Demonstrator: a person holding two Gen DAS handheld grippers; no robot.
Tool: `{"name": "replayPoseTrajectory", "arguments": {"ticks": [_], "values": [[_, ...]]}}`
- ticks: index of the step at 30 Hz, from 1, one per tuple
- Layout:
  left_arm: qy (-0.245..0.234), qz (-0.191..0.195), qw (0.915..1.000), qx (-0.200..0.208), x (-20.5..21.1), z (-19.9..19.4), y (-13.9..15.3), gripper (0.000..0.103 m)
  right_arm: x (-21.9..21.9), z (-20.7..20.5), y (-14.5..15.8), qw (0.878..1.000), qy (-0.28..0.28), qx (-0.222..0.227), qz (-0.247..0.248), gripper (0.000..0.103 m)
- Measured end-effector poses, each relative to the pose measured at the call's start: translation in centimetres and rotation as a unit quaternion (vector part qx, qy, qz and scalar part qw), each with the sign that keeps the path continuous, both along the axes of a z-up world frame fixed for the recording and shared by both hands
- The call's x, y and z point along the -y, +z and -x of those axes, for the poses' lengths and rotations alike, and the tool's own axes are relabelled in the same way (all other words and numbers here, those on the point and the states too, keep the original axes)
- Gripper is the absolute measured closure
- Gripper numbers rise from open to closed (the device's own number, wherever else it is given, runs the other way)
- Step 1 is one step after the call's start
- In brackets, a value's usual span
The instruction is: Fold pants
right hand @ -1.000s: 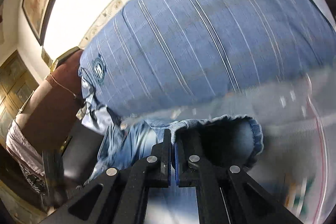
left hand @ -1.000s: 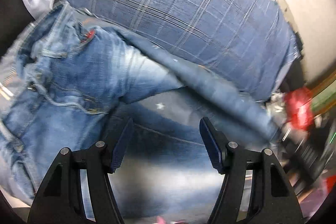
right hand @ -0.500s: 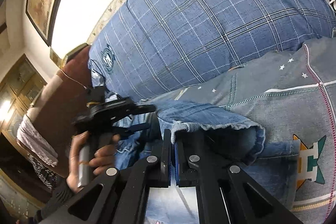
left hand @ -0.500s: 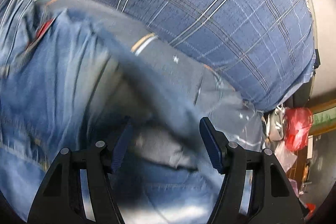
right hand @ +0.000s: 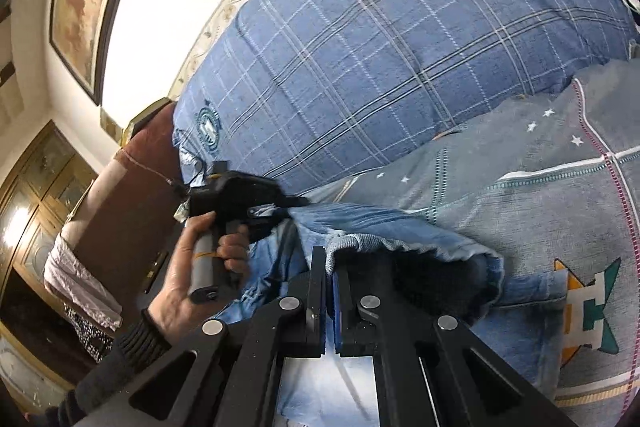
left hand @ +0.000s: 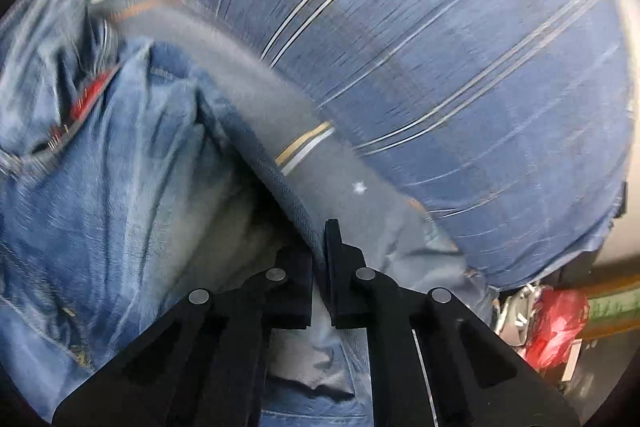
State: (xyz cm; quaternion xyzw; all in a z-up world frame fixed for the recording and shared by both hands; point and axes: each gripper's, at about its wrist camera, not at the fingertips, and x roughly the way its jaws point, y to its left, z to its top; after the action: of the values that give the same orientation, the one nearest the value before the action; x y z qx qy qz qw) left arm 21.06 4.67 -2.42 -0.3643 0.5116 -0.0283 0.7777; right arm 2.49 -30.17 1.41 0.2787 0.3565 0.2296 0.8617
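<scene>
Along the left edge of the bed, in the right wrist view, a hand (right hand: 196, 279) in a dark knit cuff holds the left gripper (right hand: 298, 203) by its grey handle, its tip buried in the jeans (right hand: 384, 227); from this side I cannot tell how its fingers stand. The left wrist view settles it: the left gripper (left hand: 320, 251) is closed on an edge of the jeans (left hand: 120, 187), the denim running up between the two black fingers (left hand: 340, 259) and arching away over the grey sheet (left hand: 256, 99). That view is blurred by motion, so the fabric's detail is soft, though a red tag (left hand: 90, 97) shows near the bunched waist at far left. Toward the middle of the bed the jeans lie crumpled on the sheet (right hand: 520, 227), one leg folded over so that its hem forms a raised loop with a dark hollow beneath. The right gripper (right hand: 329, 279) pinches the pale inner edge of that hem, fingers pressed together on the cloth. Behind the jeans, against the headboard, a big blue plaid pillow (right hand: 380, 47) rests on the sheet; the same pillow (left hand: 440, 47) fills the upper part of the left wrist view. Off the bed's right edge in that view sits a red bag (left hand: 556, 323).
</scene>
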Motion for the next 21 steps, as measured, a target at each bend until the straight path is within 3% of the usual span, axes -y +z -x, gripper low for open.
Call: {"name": "replayPoseTrajectory", "arguments": {"ticks": [3, 5, 8, 11, 15, 17, 19, 21], "values": [[0.004, 0.034, 0.9978, 0.056, -1.0, 2.9, 3.7, 0.1, 1.4, -0.6, -0.2, 0.999, -0.027, 0.0, -0.017, 0.101], [0.0, 0.051, 0.994, 0.096, -1.6, 5.7, 5.8, 0.1, 2.9, 0.0, 0.1, 0.997, -0.043, 0.018, -0.053, 0.101], [-0.006, 0.078, 0.9891, 0.125, -2.5, 11.3, 6.5, 0.1, 4.1, 1.7, 0.6, 0.995, -0.045, 0.039, -0.082, 0.101], [-0.026, 0.073, 0.9909, 0.11, -2.4, 16.9, 3.8, 0.1, 4.6, 2.6, 0.4, 0.996, -0.053, 0.024, -0.07, 0.101], [-0.055, 0.045, 0.9941, 0.082, -1.7, 22.5, -2.0, 0.1, 5.3, 4.3, -2.3, 0.993, -0.066, -0.042, -0.087, 0.101], [-0.068, 0.018, 0.9947, 0.075, -1.0, 24.3, -4.9, 0.1, 5.4, 5.4, -4.5, 0.988, -0.08, -0.094, -0.094, 0.099], [-0.069, 0.028, 0.9959, 0.052, -0.6, 24.6, -6.7, 0.1, 5.5, 6.2, -6.3, 0.978, -0.095, -0.145, -0.115, 0.097], [-0.075, 0.032, 0.9949, 0.06, 0.0, 24.7, -6.4, 0.1, 6.1, 6.8, -5.9, 0.977, -0.12, -0.132, -0.117, 0.094]]}}
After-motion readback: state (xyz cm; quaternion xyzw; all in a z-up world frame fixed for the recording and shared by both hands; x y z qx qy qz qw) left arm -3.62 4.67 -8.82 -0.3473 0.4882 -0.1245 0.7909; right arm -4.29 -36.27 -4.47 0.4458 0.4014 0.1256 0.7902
